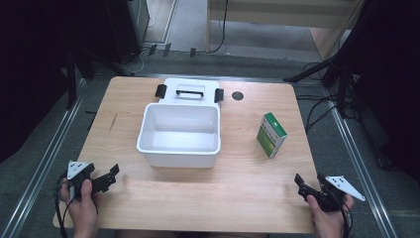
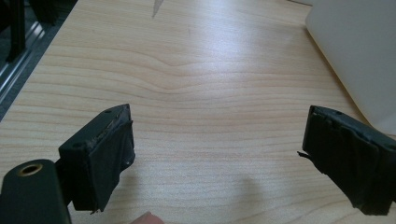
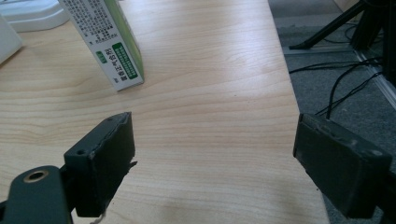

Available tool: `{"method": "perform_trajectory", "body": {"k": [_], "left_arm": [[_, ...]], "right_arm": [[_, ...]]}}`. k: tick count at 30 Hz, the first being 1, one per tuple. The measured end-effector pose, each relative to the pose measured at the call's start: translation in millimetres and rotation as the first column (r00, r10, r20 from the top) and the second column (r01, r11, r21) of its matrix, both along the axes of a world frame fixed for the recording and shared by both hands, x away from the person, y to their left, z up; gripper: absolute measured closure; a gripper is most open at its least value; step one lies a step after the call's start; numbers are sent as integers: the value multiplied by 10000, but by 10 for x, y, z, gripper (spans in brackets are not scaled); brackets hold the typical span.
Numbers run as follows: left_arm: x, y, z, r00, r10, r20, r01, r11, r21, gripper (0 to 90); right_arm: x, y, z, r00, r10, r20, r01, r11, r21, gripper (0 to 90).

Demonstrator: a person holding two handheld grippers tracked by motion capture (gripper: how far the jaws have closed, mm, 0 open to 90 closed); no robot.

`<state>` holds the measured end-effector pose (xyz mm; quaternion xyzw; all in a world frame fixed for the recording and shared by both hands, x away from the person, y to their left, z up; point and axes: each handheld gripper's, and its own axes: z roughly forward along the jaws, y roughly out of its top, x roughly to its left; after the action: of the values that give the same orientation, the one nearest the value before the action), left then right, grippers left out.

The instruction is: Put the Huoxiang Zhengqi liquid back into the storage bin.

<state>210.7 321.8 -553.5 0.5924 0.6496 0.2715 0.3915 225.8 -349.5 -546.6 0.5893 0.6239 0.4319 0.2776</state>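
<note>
A white open bin [image 1: 179,135] stands in the middle of the wooden table [image 1: 148,198], its white lid [image 1: 190,91] with black latches lying flat behind it. A green and white box [image 1: 271,134] stands upright to the bin's right, and its printed side [image 3: 106,42] rises at the top left of the right gripper view. My left gripper [image 1: 111,177] rests near the table's front left corner, open and holding nothing; the bin's wall [image 2: 359,56] is at the right of its view. My right gripper [image 1: 302,182] sits at the front right corner, open and holding nothing.
A small dark round disc [image 1: 237,95] lies on the table near the back edge. Black stands and cables [image 1: 341,94] crowd the floor to the right. Metal rails [image 1: 44,158] run along both sides of the table.
</note>
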Motion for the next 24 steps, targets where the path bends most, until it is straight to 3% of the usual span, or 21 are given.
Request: {"method": "perform_trajectory", "body": {"k": [5, 8, 17, 20, 24], "left_arm": [[1, -2, 0, 10000, -13, -15, 13, 10000, 33, 96], [-3, -3, 1, 10000, -15, -2, 15, 10000, 3, 96], [-3, -5, 1, 10000, -65, -30, 65, 10000, -11, 96], [-5, -6, 0, 10000, -29, 15, 29, 10000, -43, 96], [-7, -15, 2, 10000, -30, -15, 30, 10000, 34, 96]], "right_arm": [[23, -4, -4, 9997, -64, -239, 64, 10000, -2, 132], [47, 29, -6, 9983, -290, -515, 276, 9992, -277, 152], [131, 84, 4, 9932, 738, -902, -795, 9949, -615, 216], [209, 104, 61, 9831, 1220, -1363, -1310, 9897, -585, 222], [307, 203, 239, 9598, 2022, -1947, -2274, 9667, -1173, 237]]}}
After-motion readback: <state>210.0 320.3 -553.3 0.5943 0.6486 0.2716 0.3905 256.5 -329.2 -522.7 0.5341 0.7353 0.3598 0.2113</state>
